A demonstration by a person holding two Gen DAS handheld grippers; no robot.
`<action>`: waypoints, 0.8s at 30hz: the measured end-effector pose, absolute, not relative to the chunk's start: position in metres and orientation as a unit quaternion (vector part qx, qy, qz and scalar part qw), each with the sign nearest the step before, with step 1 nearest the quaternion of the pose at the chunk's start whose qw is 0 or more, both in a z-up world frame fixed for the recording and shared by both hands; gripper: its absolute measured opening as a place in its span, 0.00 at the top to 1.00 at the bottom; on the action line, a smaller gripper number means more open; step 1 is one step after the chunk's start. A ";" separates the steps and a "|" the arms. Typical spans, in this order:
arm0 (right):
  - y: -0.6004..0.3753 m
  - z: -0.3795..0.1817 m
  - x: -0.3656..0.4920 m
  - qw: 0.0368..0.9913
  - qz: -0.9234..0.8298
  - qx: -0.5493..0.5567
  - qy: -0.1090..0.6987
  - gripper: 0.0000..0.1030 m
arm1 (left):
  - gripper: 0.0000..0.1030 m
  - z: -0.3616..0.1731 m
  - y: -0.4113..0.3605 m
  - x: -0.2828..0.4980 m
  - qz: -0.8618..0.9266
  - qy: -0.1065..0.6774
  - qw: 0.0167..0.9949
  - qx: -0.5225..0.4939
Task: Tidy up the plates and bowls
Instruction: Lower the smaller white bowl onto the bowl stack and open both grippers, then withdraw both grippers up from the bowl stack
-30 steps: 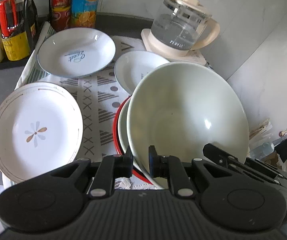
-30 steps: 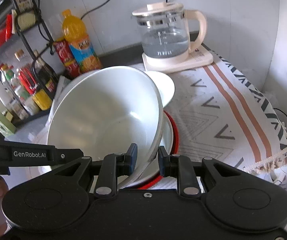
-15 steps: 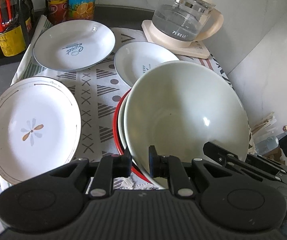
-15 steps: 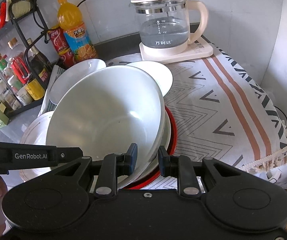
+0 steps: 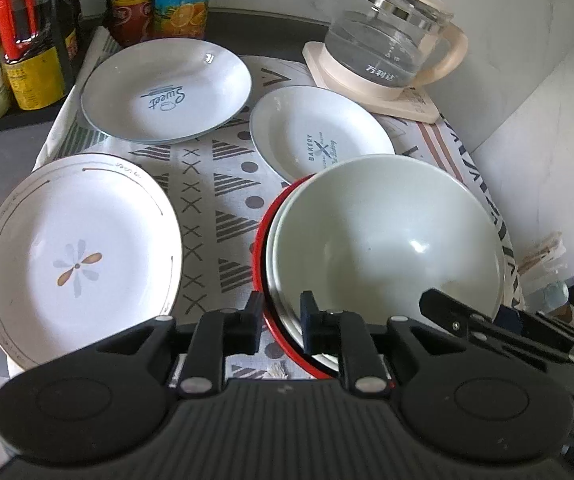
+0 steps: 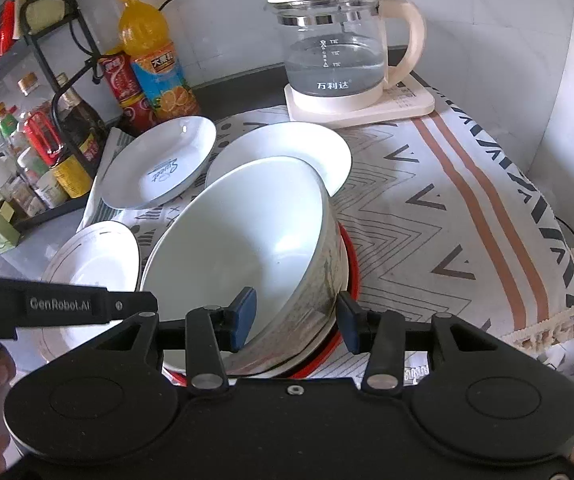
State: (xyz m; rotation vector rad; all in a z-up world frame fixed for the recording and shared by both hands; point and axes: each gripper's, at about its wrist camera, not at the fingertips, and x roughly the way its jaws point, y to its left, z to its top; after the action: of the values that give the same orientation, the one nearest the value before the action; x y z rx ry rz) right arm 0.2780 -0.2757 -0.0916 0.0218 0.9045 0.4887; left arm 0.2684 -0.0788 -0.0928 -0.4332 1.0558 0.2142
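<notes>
The right gripper's own body hides the near edge of the large white bowl (image 6: 247, 240) and the stack under it; only a red rim (image 6: 351, 264) of the lowest piece shows. The bakery plate (image 6: 287, 144) is half covered by the bowl. The flower plate (image 5: 79, 256) is cut off behind the left gripper.

0.5 s ago the right gripper (image 6: 295, 314) pinched the bowl's rim narrowly; now its pads stand wide on either side of the wall, apart from it, and the bowl sits lower, nested in the stack on the patterned cloth (image 6: 447, 216). The left gripper (image 5: 281, 322) keeps a narrow gap around the red rim; contact is unclear.

The bowl is glossy, deep and round. The 3 plates are shallow, including the Sweet plate (image 5: 167, 88). The glass kettle (image 6: 339, 52) stands behind.
</notes>
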 end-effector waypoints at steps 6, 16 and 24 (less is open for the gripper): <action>-0.284 -0.086 0.272 0.873 0.230 0.011 0.431 0.57 | 0.81 -0.082 -0.079 0.260 0.109 0.490 0.839 -0.213; -0.297 -0.087 0.261 0.885 0.228 0.018 0.406 0.77 | 0.75 -0.073 -0.072 0.219 0.159 0.486 0.828 -0.230; -0.288 -0.089 0.247 0.877 0.245 0.024 0.413 0.75 | 0.74 -0.065 -0.063 0.167 0.216 0.470 0.818 -0.252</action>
State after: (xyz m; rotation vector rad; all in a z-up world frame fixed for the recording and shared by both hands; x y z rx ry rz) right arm 0.2475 -0.2879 -0.0885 0.0511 0.8613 0.5114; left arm 0.1674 -0.0629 -0.0653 -0.5364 1.0014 0.4611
